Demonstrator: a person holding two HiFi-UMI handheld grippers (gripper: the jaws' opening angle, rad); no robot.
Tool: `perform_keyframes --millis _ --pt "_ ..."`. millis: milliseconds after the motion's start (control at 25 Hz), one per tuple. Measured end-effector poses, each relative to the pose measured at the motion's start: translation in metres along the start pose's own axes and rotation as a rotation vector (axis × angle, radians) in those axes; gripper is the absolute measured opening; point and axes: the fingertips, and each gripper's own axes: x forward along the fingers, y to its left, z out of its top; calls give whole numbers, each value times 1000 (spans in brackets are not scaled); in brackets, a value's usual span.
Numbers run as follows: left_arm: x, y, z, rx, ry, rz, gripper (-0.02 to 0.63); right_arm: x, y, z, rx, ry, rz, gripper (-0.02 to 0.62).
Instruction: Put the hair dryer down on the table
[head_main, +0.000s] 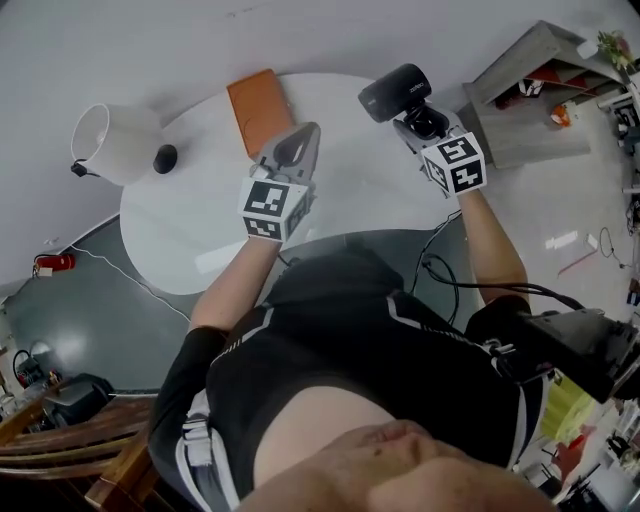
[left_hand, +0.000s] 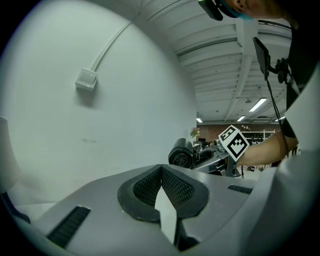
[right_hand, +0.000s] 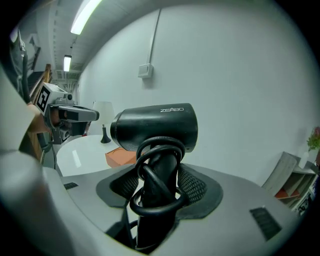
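A black hair dryer (head_main: 393, 90) hangs above the far right rim of the round white table (head_main: 200, 230). My right gripper (head_main: 420, 122) is shut on its handle. In the right gripper view the dryer's barrel (right_hand: 155, 127) lies crosswise above the jaws, and the black cord is looped round the handle between the pads (right_hand: 192, 186). My left gripper (head_main: 300, 140) hovers over the table's middle beside an orange book (head_main: 258, 110). Its jaws (left_hand: 161, 172) are shut with nothing in them. The left gripper view also shows the dryer (left_hand: 181, 154) off to the right.
A white lamp (head_main: 115, 143) with a black base (head_main: 165, 158) stands at the table's left. A grey shelf unit (head_main: 530, 100) stands on the floor to the right. The dryer's cord (head_main: 440, 250) trails down by my right arm. A wooden chair (head_main: 60, 440) is at the lower left.
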Motion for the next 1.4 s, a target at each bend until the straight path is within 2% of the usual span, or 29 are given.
perform_keyframes --millis 160,320,640,840,1120,1400 --pt "25 -2 -10 -30 26 20 32 17 -37 -21 -7 54 61 259" --pt "40 -4 -23 -27 64 61 32 34 -54 -36 -106 98 138 259" --pt "69 -16 -49 -26 151 67 32 68 -58 -65 -245 138 356 259" --pt "83 -9 -68 -58 197 143 32 91 -68 -88 -340 191 442 259" --pt "102 -7 -97 -169 203 152 32 119 -75 -119 -479 247 544 259" --pt "114 -3 -123 -180 232 153 32 147 -83 -157 -567 320 642 259"
